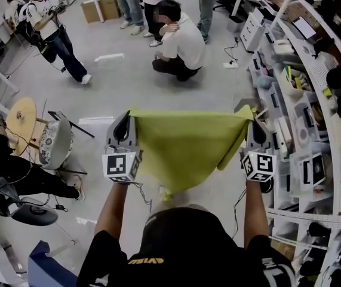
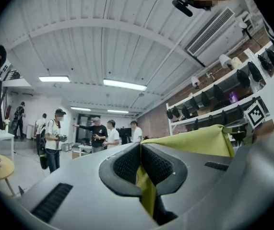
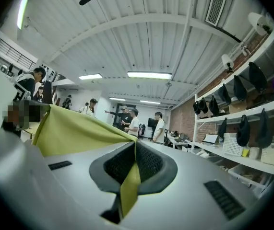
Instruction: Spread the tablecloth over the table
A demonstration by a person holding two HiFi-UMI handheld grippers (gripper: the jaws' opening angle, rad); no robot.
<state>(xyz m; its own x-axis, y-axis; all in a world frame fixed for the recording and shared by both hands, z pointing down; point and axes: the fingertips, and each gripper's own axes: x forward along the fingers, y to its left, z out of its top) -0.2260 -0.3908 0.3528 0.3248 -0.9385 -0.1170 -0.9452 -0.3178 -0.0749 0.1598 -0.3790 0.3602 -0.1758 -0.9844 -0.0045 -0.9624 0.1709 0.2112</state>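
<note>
A yellow-green tablecloth [image 1: 185, 145] hangs stretched between my two grippers in front of my chest, its lower end drooping toward my body. My left gripper [image 1: 129, 116] is shut on its left top corner, and my right gripper [image 1: 254, 115] is shut on the right top corner. In the left gripper view the cloth [image 2: 199, 140] is pinched between the dark ribbed pads [image 2: 127, 164] and runs off to the right. In the right gripper view the cloth [image 3: 74, 131] is clamped between the pads [image 3: 148, 162] and stretches away to the left. No table to be covered shows in any view.
A person [image 1: 179, 39] crouches on the floor ahead, and several others stand farther back. White shelving [image 1: 310, 118] with bins and devices lines the right side. At the left stand a small round wooden table [image 1: 21, 119] and a chair [image 1: 54, 143].
</note>
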